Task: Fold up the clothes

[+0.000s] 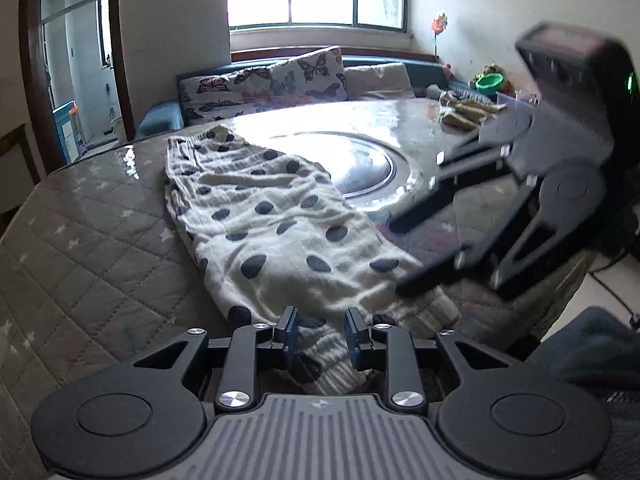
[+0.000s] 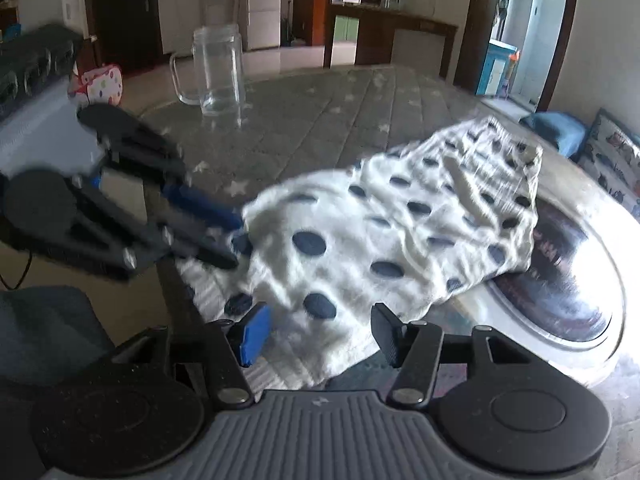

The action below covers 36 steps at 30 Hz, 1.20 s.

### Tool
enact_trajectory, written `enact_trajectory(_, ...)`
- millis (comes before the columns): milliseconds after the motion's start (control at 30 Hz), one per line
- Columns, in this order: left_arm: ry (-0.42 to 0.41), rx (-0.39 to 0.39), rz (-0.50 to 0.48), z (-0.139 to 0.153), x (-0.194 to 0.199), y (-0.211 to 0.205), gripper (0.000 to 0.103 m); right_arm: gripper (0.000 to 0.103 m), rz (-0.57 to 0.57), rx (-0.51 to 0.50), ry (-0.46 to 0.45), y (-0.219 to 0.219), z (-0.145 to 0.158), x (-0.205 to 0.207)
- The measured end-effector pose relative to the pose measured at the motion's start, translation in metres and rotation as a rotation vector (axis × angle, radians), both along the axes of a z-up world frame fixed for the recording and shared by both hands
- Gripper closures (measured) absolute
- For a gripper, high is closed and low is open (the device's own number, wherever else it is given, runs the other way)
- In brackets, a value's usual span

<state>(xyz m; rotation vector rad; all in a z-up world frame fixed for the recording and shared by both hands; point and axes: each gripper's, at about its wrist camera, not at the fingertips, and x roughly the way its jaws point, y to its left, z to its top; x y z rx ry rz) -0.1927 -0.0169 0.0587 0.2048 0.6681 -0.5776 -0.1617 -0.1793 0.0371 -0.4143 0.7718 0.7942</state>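
Observation:
A white garment with dark polka dots (image 1: 272, 220) lies stretched along the quilted table, waistband at the far end, ribbed cuffs at the near end. My left gripper (image 1: 320, 334) is open, its fingers on either side of a ribbed cuff (image 1: 332, 360) at the table's near edge. My right gripper (image 2: 318, 334) is open over the garment's (image 2: 384, 236) other near corner. Each gripper shows in the other's view: the right one (image 1: 404, 256) at the garment's right edge, the left one (image 2: 236, 236) at its left edge.
A round table with a quilted star-pattern cover (image 1: 88, 248) and a glass turntable (image 1: 372, 168) in its middle. A clear glass mug (image 2: 216, 72) stands at the far side. Folded yellowish cloth (image 1: 464, 114) lies at the far right. A sofa with butterfly cushions (image 1: 280, 80) stands behind.

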Motion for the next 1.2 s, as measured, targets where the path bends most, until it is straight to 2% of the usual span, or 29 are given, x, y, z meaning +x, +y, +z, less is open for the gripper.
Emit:
enact_trajectory(133,0.01,-0.048,0.015,0.008,0.011,0.002,0.075,0.046,0.005,-0.004,0.034,0.0,-0.006,0.002)
enact_trajectory(300,0.036,-0.075,0.055,0.013,0.04,0.003,0.075,0.046,-0.021,0.033,0.022,-0.009,0.015,0.018)
enact_trajectory(433,0.059,-0.082,0.093,0.015,0.07,0.003,0.075,0.046,-0.08,0.07,0.022,-0.019,0.031,0.05)
enact_trajectory(500,0.069,-0.085,0.107,0.017,0.085,0.002,0.075,0.046,-0.114,0.095,0.033,-0.022,0.037,0.073)
enact_trajectory(600,0.08,-0.098,0.124,0.018,0.107,0.001,0.066,0.046,-0.163,0.132,0.049,-0.026,0.045,0.109)
enact_trajectory(733,0.095,-0.11,0.131,0.018,0.132,-0.003,0.065,0.046,-0.235,0.174,0.048,-0.029,0.049,0.163)
enact_trajectory(1000,0.153,-0.113,0.112,0.002,0.156,-0.007,0.065,0.046,-0.363,0.226,0.064,-0.034,0.03,0.264)
enact_trajectory(1200,0.174,-0.126,0.145,0.0,0.176,0.0,0.065,0.046,-0.429,0.264,0.088,-0.039,0.009,0.323)
